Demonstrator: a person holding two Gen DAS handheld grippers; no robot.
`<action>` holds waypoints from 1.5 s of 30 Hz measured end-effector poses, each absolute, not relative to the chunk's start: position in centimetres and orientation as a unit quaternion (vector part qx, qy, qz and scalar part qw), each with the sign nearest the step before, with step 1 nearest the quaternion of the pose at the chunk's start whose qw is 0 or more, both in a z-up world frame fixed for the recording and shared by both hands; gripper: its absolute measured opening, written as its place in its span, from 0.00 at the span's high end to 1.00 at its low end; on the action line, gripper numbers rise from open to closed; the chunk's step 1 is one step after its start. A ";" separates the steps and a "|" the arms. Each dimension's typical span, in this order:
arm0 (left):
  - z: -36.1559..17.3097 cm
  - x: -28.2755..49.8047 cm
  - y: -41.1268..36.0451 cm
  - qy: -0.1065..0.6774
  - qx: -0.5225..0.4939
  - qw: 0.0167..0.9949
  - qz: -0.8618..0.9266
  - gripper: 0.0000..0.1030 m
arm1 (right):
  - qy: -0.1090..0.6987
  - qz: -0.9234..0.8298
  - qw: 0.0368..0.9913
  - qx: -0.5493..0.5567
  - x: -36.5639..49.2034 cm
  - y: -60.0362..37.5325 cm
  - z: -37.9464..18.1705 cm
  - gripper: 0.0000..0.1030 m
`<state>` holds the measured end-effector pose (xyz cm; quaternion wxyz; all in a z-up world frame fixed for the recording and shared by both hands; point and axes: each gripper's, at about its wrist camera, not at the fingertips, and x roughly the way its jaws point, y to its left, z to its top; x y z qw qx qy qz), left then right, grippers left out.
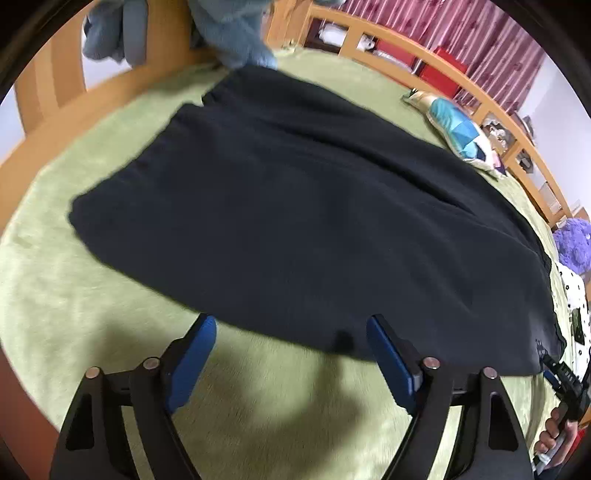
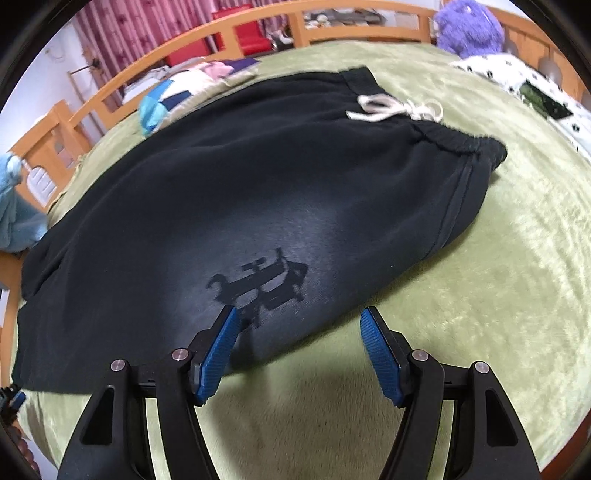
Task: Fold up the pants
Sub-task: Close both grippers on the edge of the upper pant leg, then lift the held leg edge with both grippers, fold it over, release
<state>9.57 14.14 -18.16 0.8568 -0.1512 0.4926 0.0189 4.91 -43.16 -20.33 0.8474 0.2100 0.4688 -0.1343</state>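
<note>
Both grippers, left gripper (image 1: pixel 291 328) and right gripper (image 2: pixel 299 321), hang spread apart, empty, at six o'clock, poised over the near edge of black pants (image 2: pixel 240 192) lying flat across the green blanket (image 2: pixel 498 277), waistband at one o'clock.

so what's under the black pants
The black pants lie flat on a green blanket, which shows all around them. A white drawstring rests at the waistband. Anything directly beneath the fabric is covered.

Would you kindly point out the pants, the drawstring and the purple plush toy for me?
pants (image 2: pixel 258 184): right wrist view, middle of the black fabric.
drawstring (image 2: pixel 391 108): right wrist view, on its white bow at the waistband.
purple plush toy (image 2: pixel 469 27): right wrist view, centre of its fuzzy body.
</note>
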 end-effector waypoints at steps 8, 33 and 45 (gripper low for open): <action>-19.5 12.5 13.1 0.503 -0.114 0.854 0.060 0.75 | 0.466 -0.133 0.847 0.218 7.5 -43.3 -20.9 0.84; -7.0 29.7 9.9 0.360 -0.094 0.928 -0.016 0.85 | 0.355 -0.099 0.912 0.177 24.8 -43.8 -7.8 0.89; -10.0 35.9 9.3 0.387 -0.110 0.916 0.002 0.85 | 0.389 -0.111 0.892 0.201 32.5 -44.3 -11.9 0.89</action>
